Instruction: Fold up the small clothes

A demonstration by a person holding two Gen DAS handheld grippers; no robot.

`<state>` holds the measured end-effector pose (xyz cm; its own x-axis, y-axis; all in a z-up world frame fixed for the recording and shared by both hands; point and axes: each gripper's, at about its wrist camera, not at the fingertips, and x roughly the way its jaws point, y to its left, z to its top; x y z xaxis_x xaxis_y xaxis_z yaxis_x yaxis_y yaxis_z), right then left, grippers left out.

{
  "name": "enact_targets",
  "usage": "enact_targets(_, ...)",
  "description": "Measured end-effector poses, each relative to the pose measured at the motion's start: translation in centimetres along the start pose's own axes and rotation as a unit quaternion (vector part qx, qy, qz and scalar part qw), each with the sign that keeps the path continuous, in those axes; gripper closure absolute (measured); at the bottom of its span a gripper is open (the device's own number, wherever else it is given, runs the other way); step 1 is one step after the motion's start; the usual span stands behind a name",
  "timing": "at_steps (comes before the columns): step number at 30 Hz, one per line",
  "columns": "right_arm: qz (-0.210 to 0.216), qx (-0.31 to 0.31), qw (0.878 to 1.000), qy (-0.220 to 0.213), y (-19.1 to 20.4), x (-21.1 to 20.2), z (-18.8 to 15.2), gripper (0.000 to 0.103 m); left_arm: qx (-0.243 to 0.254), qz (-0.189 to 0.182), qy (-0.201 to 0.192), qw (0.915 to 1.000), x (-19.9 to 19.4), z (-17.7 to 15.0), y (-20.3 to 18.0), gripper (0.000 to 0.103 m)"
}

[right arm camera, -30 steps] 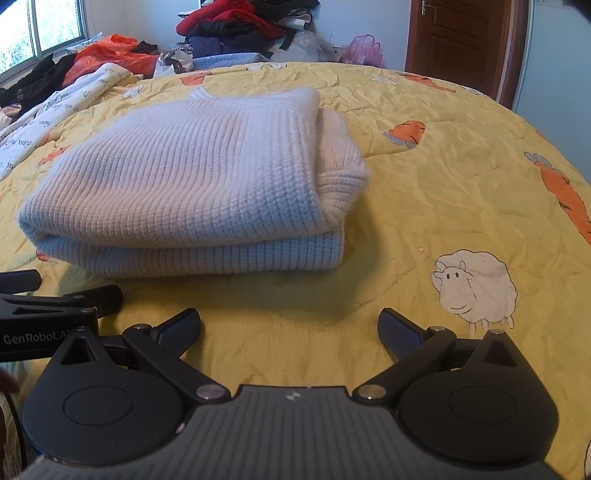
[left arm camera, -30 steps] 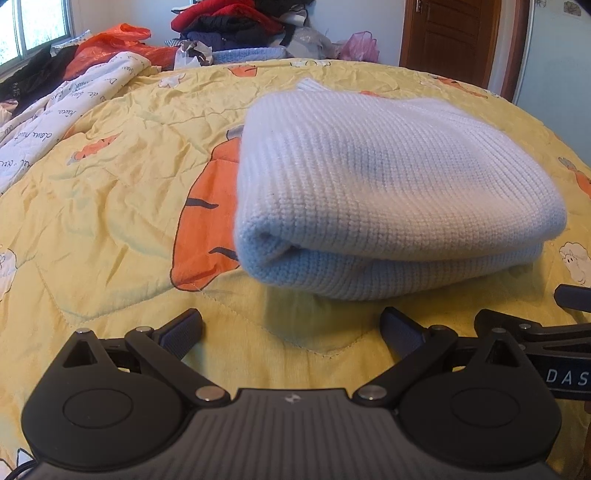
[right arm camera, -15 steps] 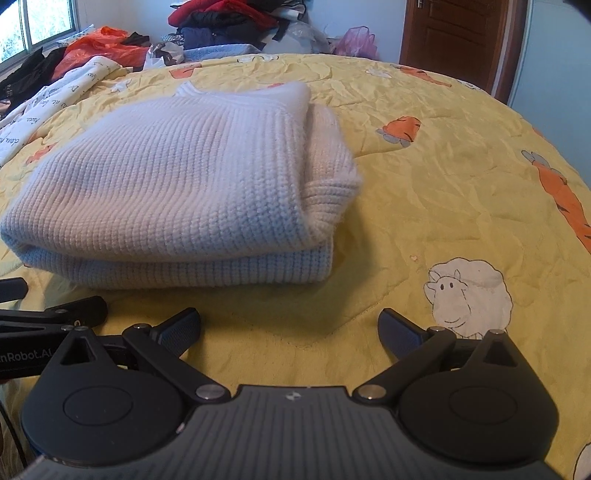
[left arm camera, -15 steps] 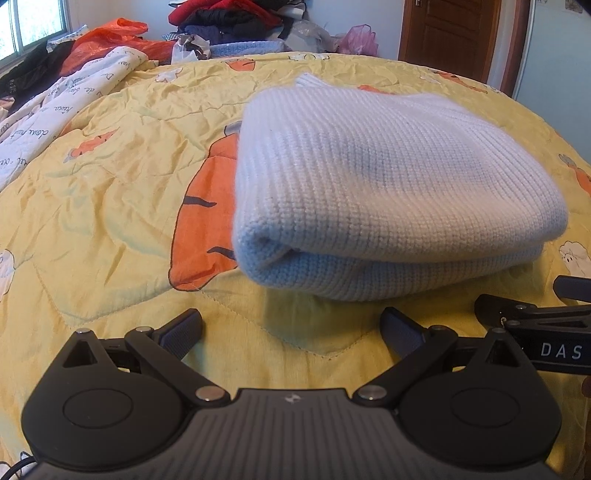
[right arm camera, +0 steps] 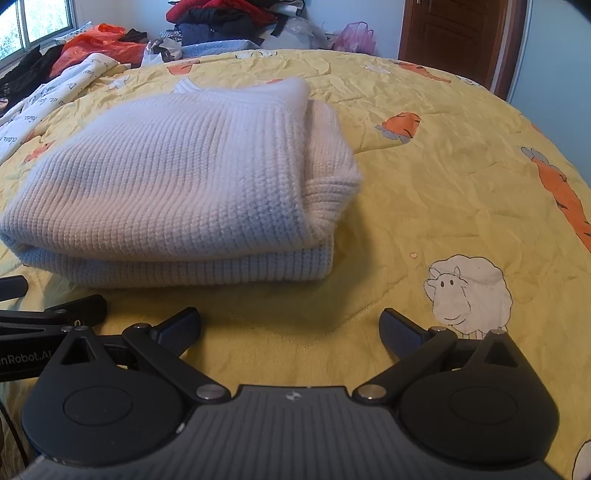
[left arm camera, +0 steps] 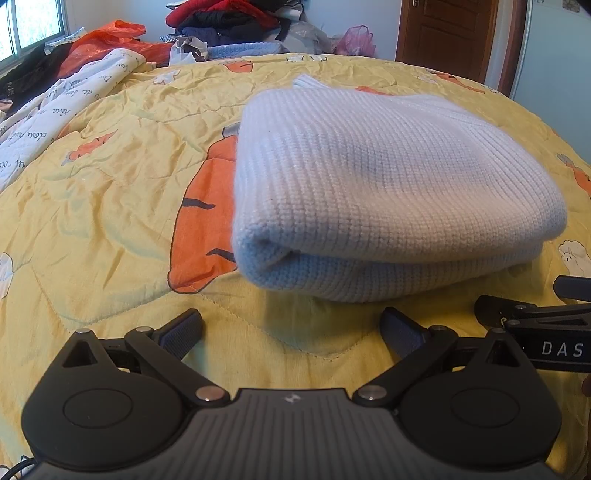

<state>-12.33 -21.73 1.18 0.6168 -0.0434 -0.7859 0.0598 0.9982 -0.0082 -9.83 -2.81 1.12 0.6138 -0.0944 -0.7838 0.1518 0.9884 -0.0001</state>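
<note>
bare quilt right of the folded sweater, clothes pile beyond

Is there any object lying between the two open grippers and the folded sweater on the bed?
Nothing visible does. Only bare yellow quilt lies between the left gripper and the folded sweater, and the same holds for the right gripper in its own view. Both grippers are open and empty.

A bed covered by a crinkled yellow quilt printed with orange carrots and white sheep carries a folded pale blue knitted sweater lying flat near its middle. Left of the sweater lies a white cloth with cursive lettering. Beyond the sweater, at the far edge, sits a heap of red and dark clothes.
</note>
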Motion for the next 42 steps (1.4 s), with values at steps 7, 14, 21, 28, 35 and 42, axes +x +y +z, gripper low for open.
enact_targets(7, 0.000, 0.000, 1.000, 0.000, 0.00, -0.05, -0.08, 0.001, 0.000, 0.000, 0.000, 1.0000, -0.04, -0.01, 0.00, 0.000)
enact_targets(14, 0.000, 0.000, 1.000, 0.001, 0.04, -0.10, -0.11, 0.001, -0.002, 0.002, 0.000, 1.0000, -0.08, -0.03, 0.11, 0.000)
enact_targets(21, -0.001, 0.001, 1.000, 0.000, 0.10, -0.20, -0.17, 0.001, -0.003, 0.002, 0.000, 1.0000, -0.13, -0.06, 0.09, 0.000)
enact_targets(28, -0.001, 0.001, 1.000, 0.001, 0.07, -0.19, -0.17, 0.001, -0.003, 0.002, 0.000, 1.0000, -0.14, -0.06, 0.12, 0.000)
enact_targets(35, -0.001, 0.001, 1.000, 0.000, 0.09, -0.23, -0.21, 0.001, -0.003, 0.002, 0.000, 1.0000, -0.15, -0.07, 0.14, 0.000)
enact_targets(42, -0.001, 0.002, 1.000, 0.002, 0.06, -0.20, -0.21, 0.001, -0.003, 0.002, 0.001, 1.0000, -0.21, -0.12, 0.23, 0.000)
